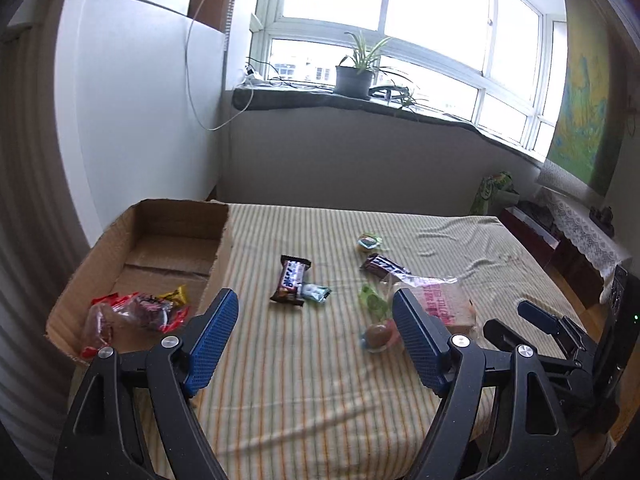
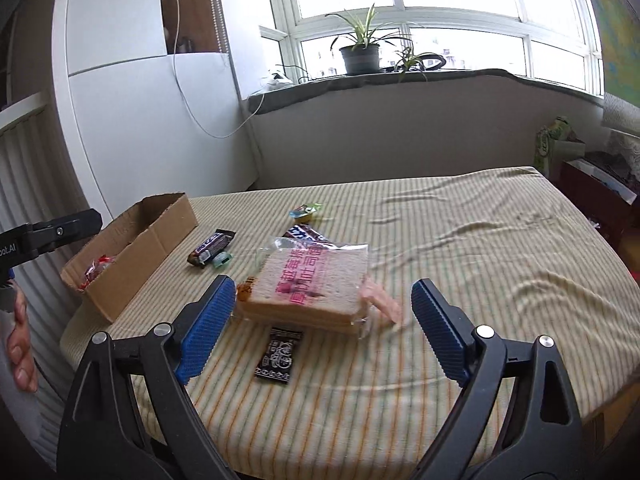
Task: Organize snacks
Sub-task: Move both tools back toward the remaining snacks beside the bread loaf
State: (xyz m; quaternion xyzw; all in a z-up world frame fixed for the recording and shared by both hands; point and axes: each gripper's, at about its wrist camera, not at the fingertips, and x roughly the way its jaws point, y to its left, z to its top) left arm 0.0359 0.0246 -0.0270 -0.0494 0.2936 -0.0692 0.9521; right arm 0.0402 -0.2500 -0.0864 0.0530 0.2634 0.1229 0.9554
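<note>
A cardboard box stands at the table's left with red and yellow wrapped snacks inside. On the striped cloth lie a dark chocolate bar, a small teal packet, a second dark bar, a jelly cup, a bagged sandwich with pink print, a round sweet and a black sachet. My left gripper is open and empty above the cloth. My right gripper is open, just short of the sandwich.
A windowsill with a potted plant runs behind the table. A white cabinet stands left of the box. A low shelf with a lace cover is at the right. The right gripper also shows in the left wrist view.
</note>
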